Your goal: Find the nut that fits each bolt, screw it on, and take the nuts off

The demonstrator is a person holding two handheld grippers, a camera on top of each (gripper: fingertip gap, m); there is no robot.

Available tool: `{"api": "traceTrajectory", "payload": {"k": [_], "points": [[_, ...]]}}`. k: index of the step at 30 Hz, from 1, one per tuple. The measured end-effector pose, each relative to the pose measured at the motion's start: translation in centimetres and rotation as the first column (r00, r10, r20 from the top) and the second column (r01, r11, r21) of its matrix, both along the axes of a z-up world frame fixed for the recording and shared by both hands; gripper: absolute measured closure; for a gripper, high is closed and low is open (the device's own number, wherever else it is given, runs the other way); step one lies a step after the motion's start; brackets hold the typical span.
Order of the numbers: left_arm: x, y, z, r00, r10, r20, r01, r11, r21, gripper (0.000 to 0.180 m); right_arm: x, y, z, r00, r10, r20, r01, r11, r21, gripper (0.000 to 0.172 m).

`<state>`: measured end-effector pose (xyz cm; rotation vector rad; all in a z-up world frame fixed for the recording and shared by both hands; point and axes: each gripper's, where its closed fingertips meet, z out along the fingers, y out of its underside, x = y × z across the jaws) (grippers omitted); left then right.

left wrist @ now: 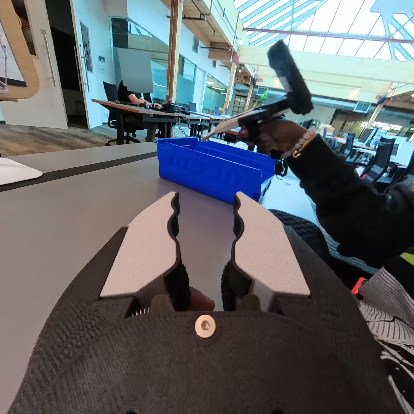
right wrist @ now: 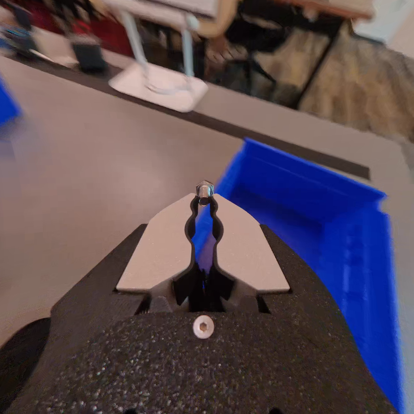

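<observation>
My right gripper [right wrist: 204, 198] is shut on a small silver bolt [right wrist: 204, 193]; its threaded shank lies between the fingertips and its hex head points away from the camera. In the left wrist view the right gripper [left wrist: 207, 137] is raised over the far rim of a blue bin [left wrist: 212, 172], with the bolt [left wrist: 205, 137] at its tip. My left gripper [left wrist: 206, 197] is open and empty, low over the grey table [left wrist: 67, 224] just in front of the bin. The blue bin [right wrist: 313, 212] lies to the right in the right wrist view.
A white stand base [right wrist: 159, 89] sits on the table beyond a dark seam [left wrist: 78, 170]. A second blue object [right wrist: 6, 105] shows at the left edge. A person sits at a far desk [left wrist: 139, 107]. A sleeved arm [left wrist: 336, 190] reaches in from the right. The tips of one gripper are about 25 cm away from the tips of the other.
</observation>
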<state>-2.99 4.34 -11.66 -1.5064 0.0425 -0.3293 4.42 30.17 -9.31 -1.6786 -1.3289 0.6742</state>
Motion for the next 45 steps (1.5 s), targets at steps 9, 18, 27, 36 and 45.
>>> {"api": "traceTrajectory", "payload": {"k": [9,18,27,36,45], "points": [[0.0,0.3,-0.8,0.998,0.018,-0.054,-0.02,0.999,-0.037,0.136,-1.1,8.8,-8.3,0.944,-0.145,0.298,0.16,0.987,-0.026,0.161],[0.0,0.3,-1.0,0.998,0.018,-0.063,-0.02,0.999,-0.042,0.136,-1.7,10.3,-8.5,0.948,-0.209,0.24,0.227,0.973,-0.05,0.118],[0.3,0.4,-1.5,0.99,0.019,-0.14,-0.029,0.997,-0.073,0.136,-2.4,-2.3,7.3,0.869,0.052,-0.492,0.007,0.993,0.116,0.119],[-0.6,-1.9,1.9,0.98,0.055,-0.193,-0.063,0.997,-0.036,0.136,-5.7,-19.4,-1.5,0.737,0.541,-0.405,-0.533,0.834,0.145,0.131],[-17.0,-11.9,8.6,0.917,0.4,-0.004,-0.396,0.907,-0.142,0.136,-6.3,-19.9,-4.3,0.76,0.545,-0.353,-0.574,0.818,0.028,0.13]]}}
